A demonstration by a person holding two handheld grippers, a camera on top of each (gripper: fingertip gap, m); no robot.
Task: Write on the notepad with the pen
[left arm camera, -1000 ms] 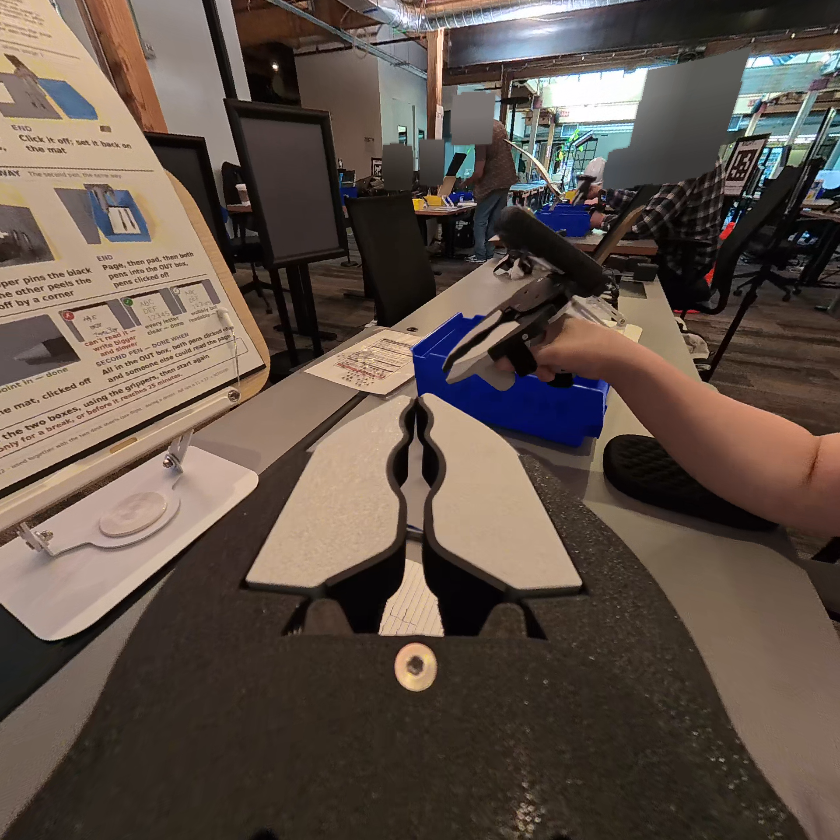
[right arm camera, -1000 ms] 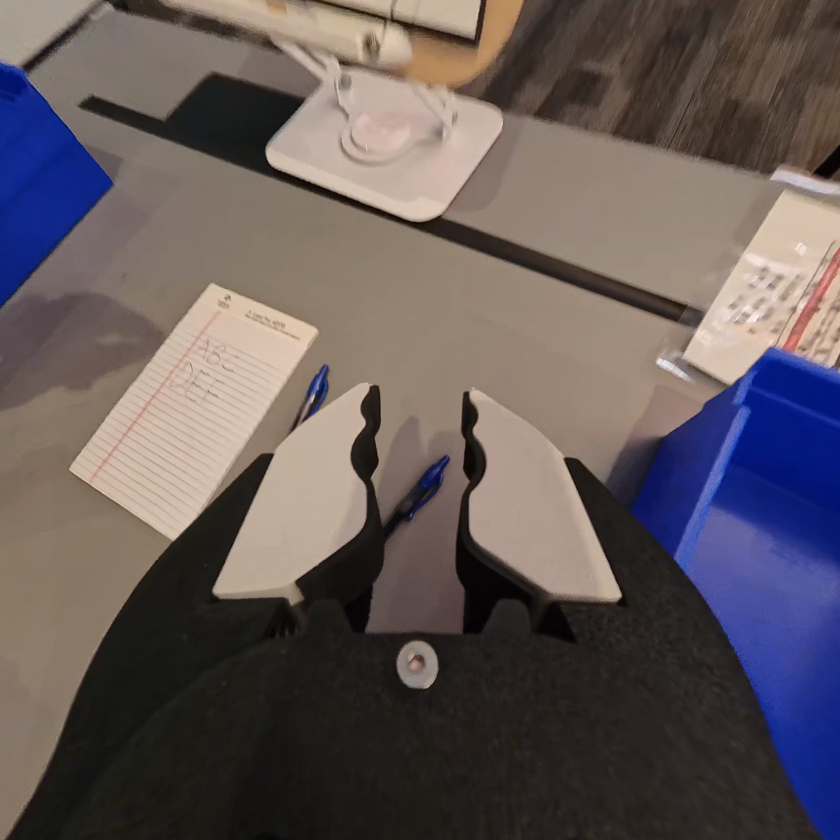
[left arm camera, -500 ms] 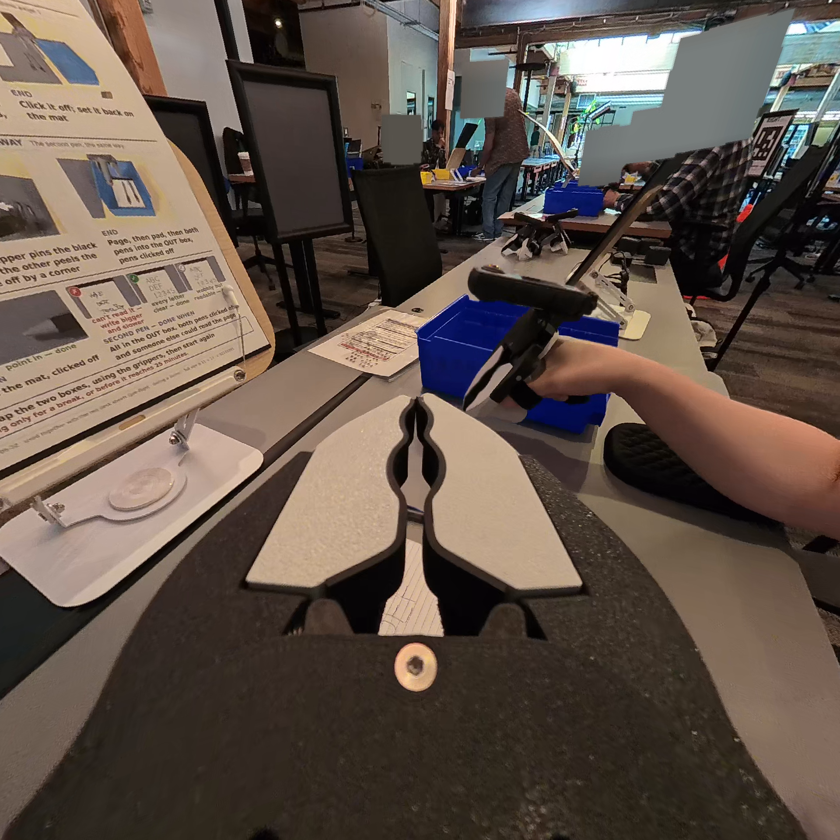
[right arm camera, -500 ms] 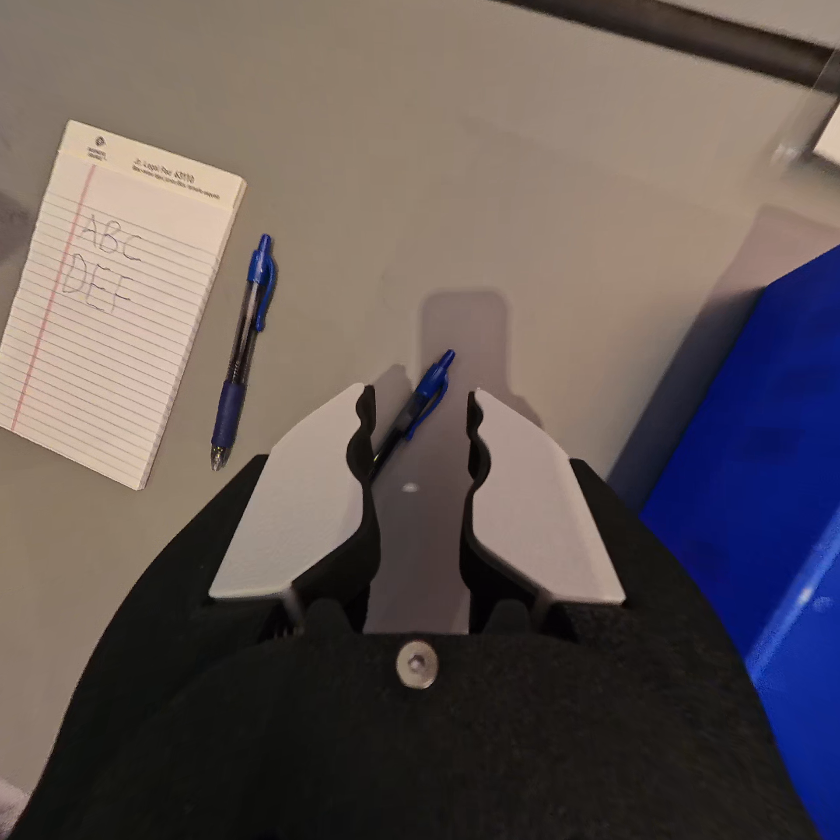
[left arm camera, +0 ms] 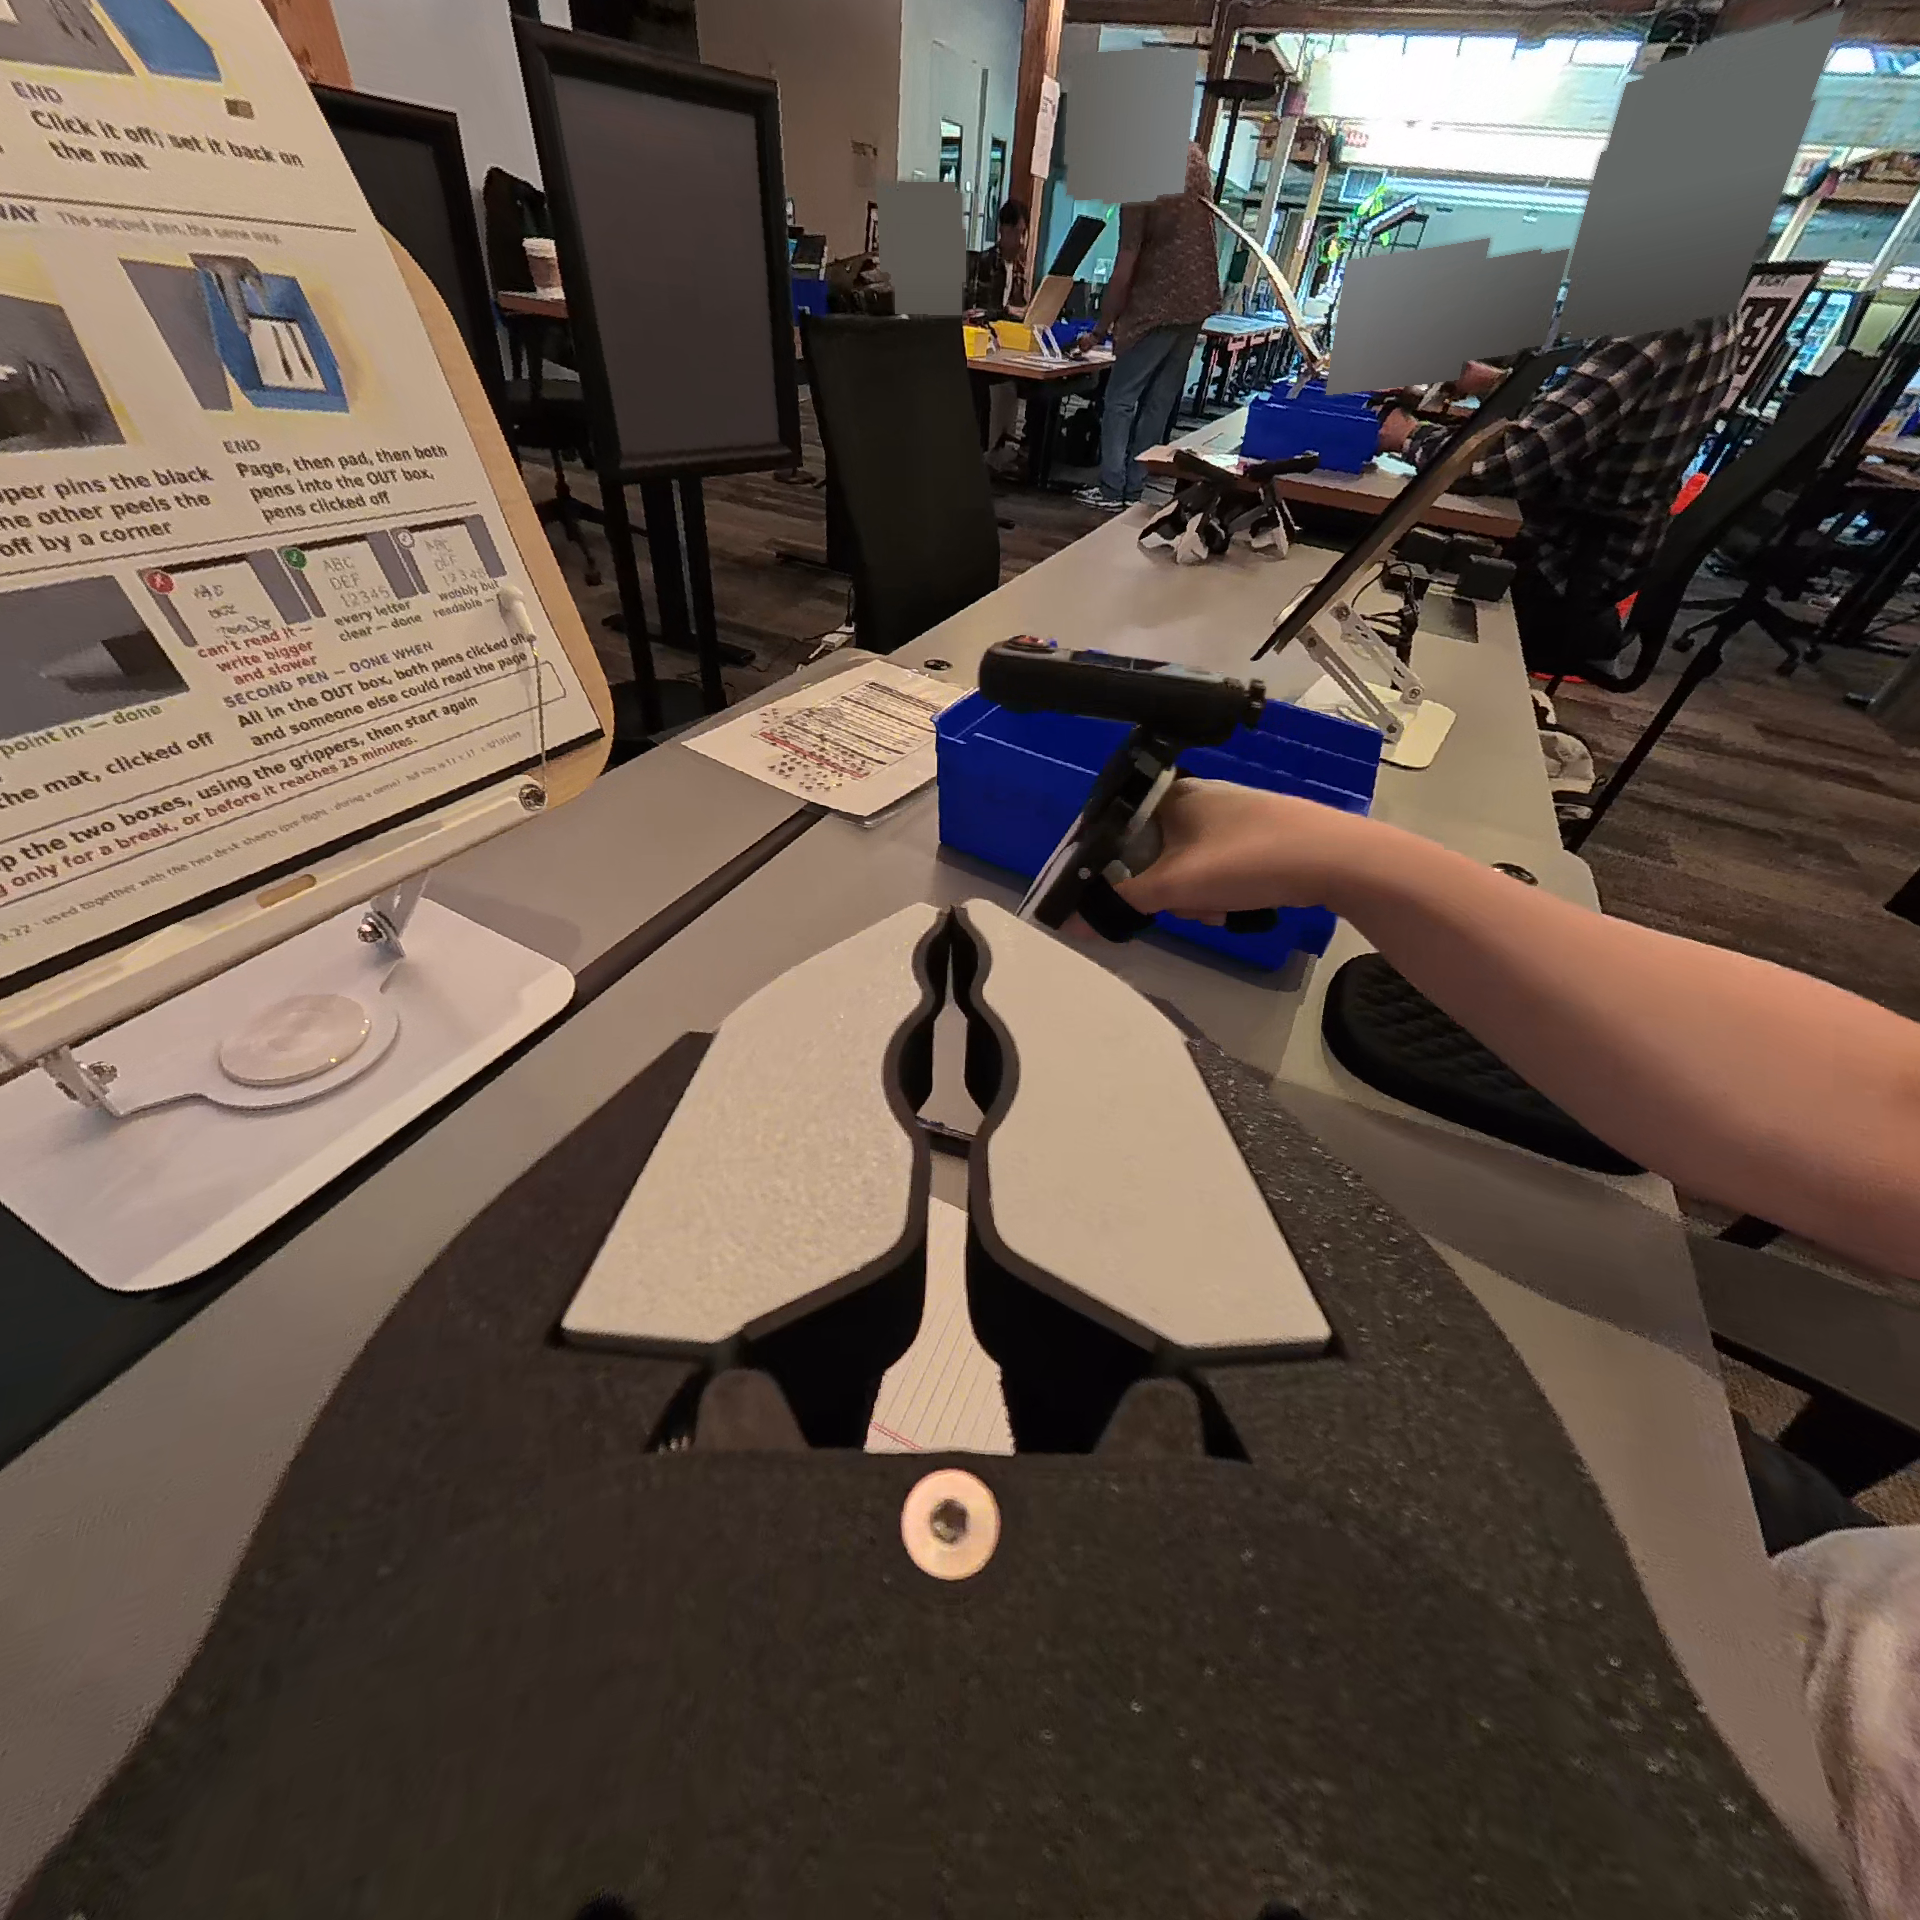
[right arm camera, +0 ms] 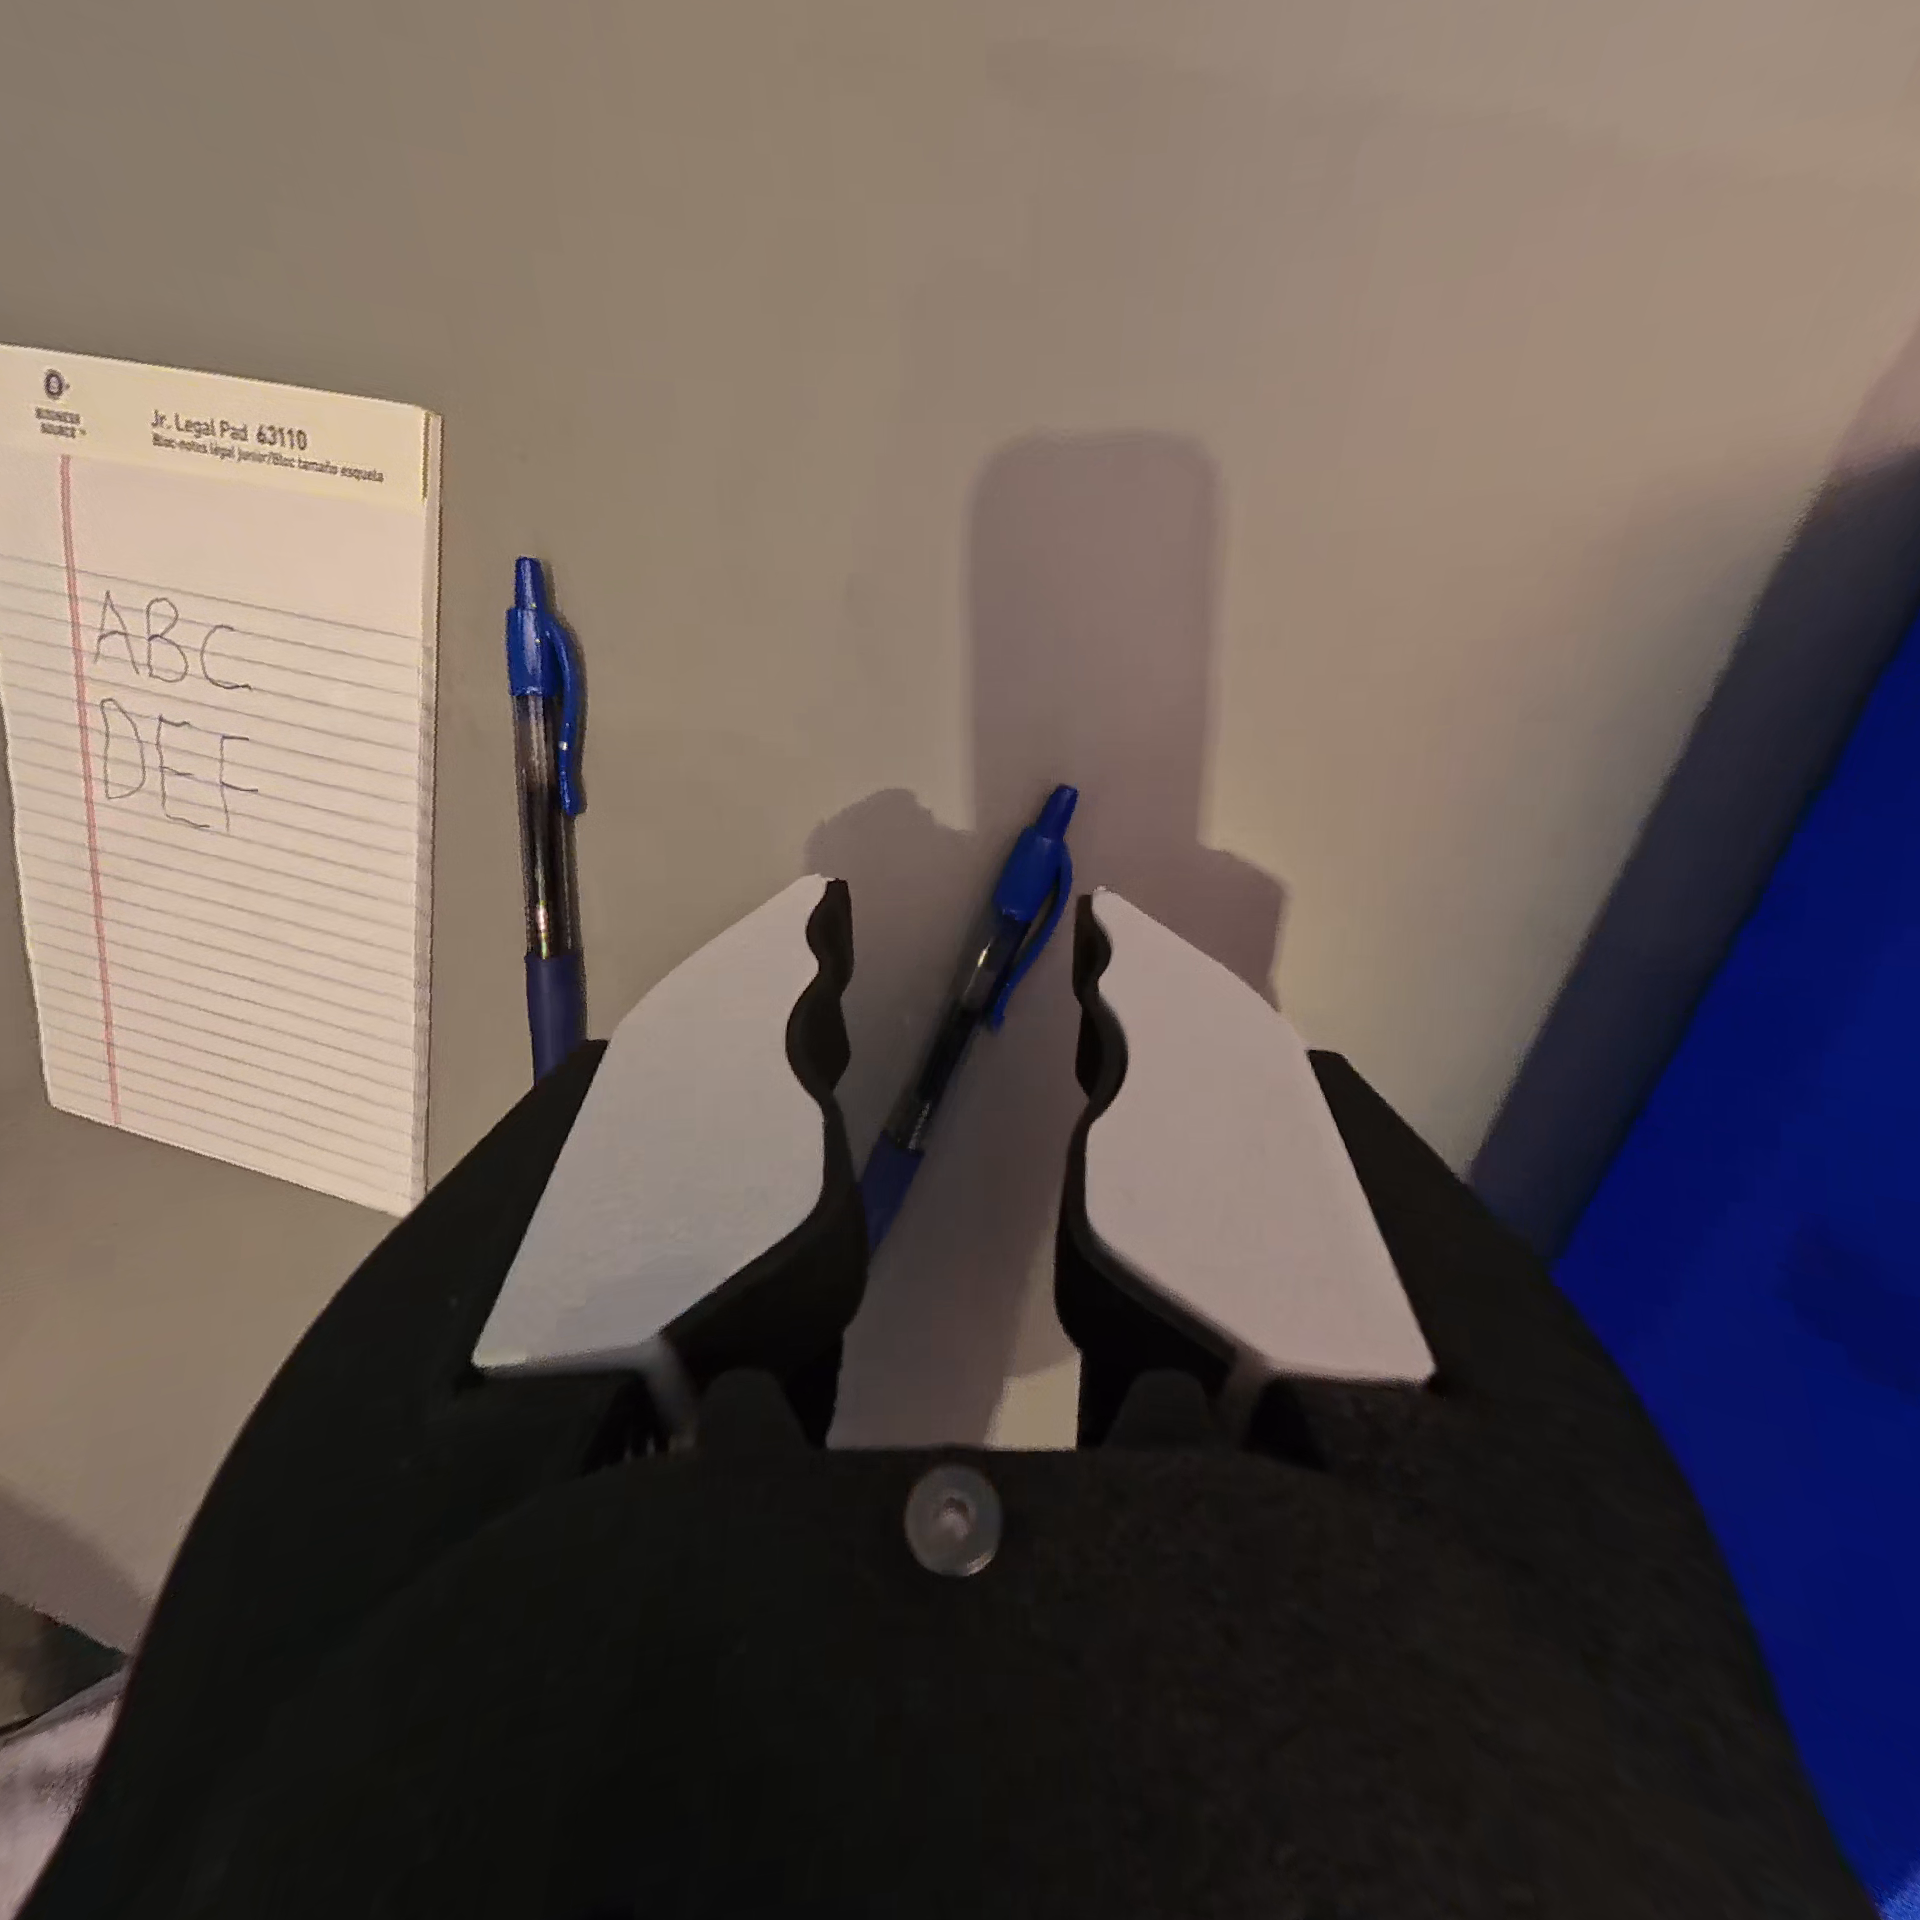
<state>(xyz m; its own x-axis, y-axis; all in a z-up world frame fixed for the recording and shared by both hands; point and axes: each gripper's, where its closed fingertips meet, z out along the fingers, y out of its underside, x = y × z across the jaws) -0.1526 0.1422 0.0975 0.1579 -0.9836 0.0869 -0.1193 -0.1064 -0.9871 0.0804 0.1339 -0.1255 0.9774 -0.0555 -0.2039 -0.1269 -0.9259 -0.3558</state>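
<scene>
Pen (right arm camera: 971, 1003): lying aslant on the grey table (right arm camera: 1039, 260), clicker end pointing away, tip end hiding under the left finger of the right gripper (right arm camera: 961, 904). Hovering over it with jaws apart, one finger on each side, not yet gripping. Judging by this, working on the pick-up step, ahead of any further writing. Calling next for lowering, centring on the barrel and closing squarely, since the slant risks rolling the pen out. Lying well to the left, the notepad (right arm camera: 260, 883), already carrying two lines of handwriting, with plenty of ruled lines left below. Resting just beside its right edge, a second pen (right arm camera: 545, 810).

Crowding the right side, a blue bin (right arm camera: 1766, 1143), leaving little room there; opening wide ahead, bare table. Waiting above the pad, the left gripper (left arm camera: 954, 920), jaws together on nothing evident. Hemming in the left, a white stand base (left arm camera: 260, 1091).
</scene>
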